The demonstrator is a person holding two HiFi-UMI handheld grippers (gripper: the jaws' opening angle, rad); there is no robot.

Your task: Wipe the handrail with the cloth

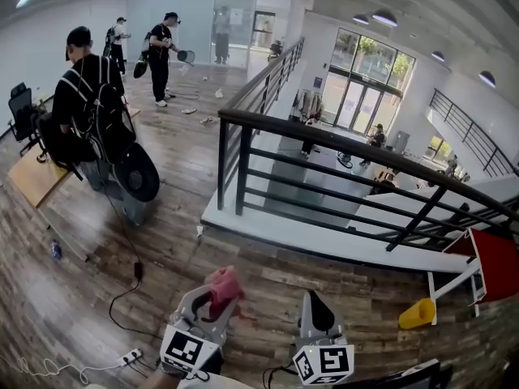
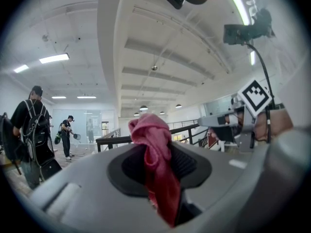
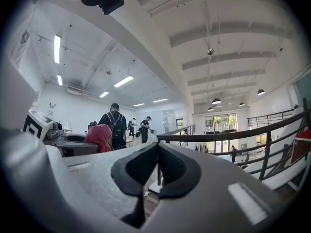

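A pink-red cloth [image 1: 224, 285] is pinched in my left gripper [image 1: 212, 306] low in the head view, bunched above the jaws. In the left gripper view the cloth [image 2: 156, 152] stands up between the shut jaws and hangs down in front of them. The black handrail [image 1: 324, 139] tops a barred railing ahead, running from a corner post at the left down to the right. It is well beyond both grippers. My right gripper [image 1: 312, 300] is beside the left one, shut and empty; its jaw tips [image 3: 157, 145] meet with the handrail [image 3: 218, 132] behind them.
A person with a backpack [image 1: 87, 112] stands at the left by a wooden table [image 1: 34, 178]; two more people are farther back. A cable and power strip [image 1: 130, 355] lie on the floor. A yellow object [image 1: 417, 313] and a red-and-white frame [image 1: 486, 264] sit at the right. Beyond the railing the floor drops.
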